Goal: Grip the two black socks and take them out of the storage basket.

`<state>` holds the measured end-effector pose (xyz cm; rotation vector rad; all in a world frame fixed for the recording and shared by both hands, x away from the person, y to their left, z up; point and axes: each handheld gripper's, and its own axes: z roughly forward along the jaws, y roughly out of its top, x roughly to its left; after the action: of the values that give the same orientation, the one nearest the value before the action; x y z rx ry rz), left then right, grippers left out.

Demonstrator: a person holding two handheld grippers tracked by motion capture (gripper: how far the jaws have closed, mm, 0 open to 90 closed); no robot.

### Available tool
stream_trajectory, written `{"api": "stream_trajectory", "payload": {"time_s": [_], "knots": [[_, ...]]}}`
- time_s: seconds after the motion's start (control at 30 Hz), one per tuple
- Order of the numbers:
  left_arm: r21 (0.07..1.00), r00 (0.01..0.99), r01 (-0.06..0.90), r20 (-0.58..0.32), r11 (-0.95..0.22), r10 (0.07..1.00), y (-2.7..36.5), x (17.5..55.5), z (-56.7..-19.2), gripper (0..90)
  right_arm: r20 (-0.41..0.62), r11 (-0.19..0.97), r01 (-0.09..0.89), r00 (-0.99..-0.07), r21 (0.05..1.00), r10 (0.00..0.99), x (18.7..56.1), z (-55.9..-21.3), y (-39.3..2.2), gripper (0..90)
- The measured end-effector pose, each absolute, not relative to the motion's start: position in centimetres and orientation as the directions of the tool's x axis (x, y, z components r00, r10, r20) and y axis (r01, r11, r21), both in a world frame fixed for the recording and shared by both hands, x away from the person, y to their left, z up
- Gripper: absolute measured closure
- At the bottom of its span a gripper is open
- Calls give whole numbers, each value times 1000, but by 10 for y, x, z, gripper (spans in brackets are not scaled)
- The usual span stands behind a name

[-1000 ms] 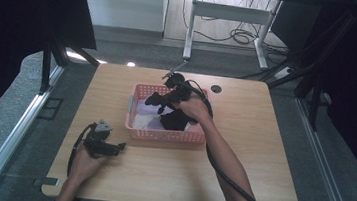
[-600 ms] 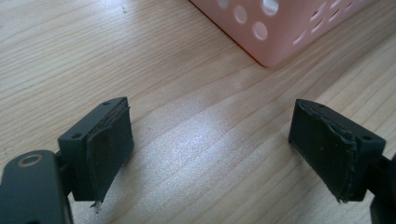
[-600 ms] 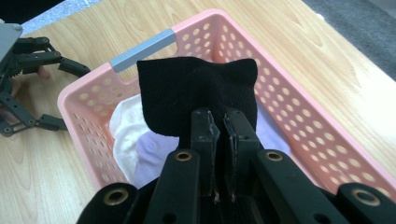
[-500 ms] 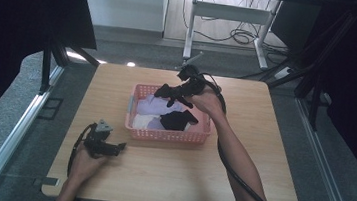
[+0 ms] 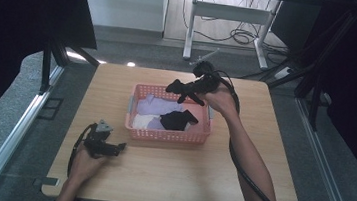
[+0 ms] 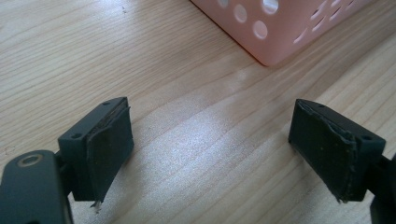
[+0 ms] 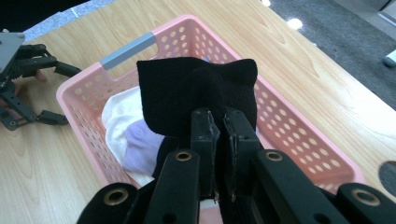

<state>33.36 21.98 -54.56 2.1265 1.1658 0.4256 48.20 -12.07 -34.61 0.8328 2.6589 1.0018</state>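
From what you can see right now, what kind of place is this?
Probably a lab or recording workspace, not a home: a plain wooden table holds a pink basket of socks, black curtains hang at both sides, and loose cables lie on the floor behind.

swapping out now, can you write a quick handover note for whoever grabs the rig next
Right gripper: shut on a black sock, held up above the pink basket.
Left gripper: open, holding nothing, low over the table near the basket's corner.
In the basket: another black sock plus white and lilac clothes.
Done: one sock lifted out.
Left: probably set it down on the table, then take out the rest.
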Motion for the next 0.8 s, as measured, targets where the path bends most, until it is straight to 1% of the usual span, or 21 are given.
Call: {"api": "stream_trajectory", "payload": {"time_s": [0.4,0.8], "knots": [[688,548,618,-32,-379,836,220,334,-546,135,20,580,466,-791,669,612,479,-339,-158,843],[690,547,618,-32,-378,837,219,333,-546,134,-3,545,501,-734,672,679,474,-336,-199,844]]}}
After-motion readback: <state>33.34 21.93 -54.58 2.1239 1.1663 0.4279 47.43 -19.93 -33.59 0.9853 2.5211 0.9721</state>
